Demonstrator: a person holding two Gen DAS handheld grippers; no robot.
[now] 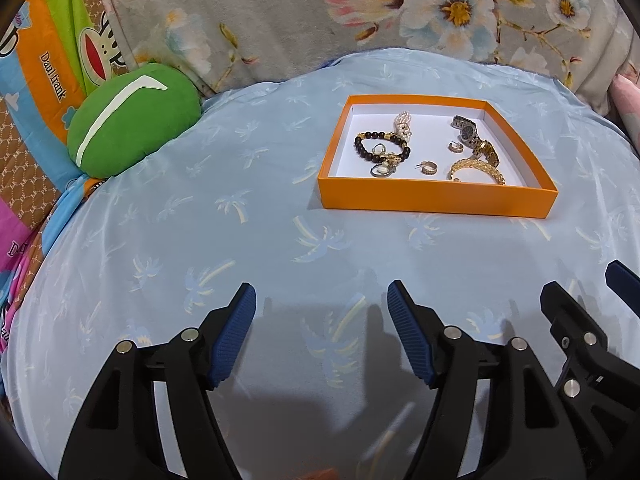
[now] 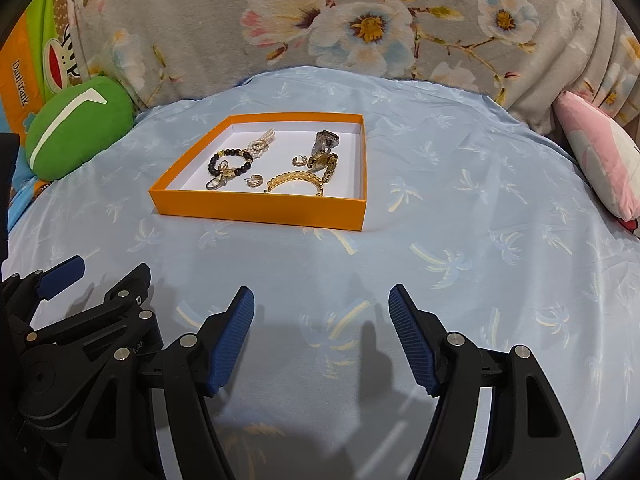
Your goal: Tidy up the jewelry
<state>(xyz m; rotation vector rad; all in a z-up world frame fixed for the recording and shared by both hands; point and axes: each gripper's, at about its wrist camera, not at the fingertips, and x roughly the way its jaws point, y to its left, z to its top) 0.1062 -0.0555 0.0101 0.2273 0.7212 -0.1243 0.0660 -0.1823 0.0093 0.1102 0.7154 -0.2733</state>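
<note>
Blue palm-print sheet [image 1: 200,208] is carrying orange tray [image 2: 256,205] w/ jewelry [image 2: 296,179] already lying inside; left gripper [image 1: 321,308] & right gripper [image 2: 321,312] are hovering wide, empty, prob. done.

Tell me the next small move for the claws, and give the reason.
Probably bring the right claw forward toward the orange box. Both it and the left claw are open, empty and short of the box, over the blue sheet, while the gold bracelet lies near the box's front wall.
</note>
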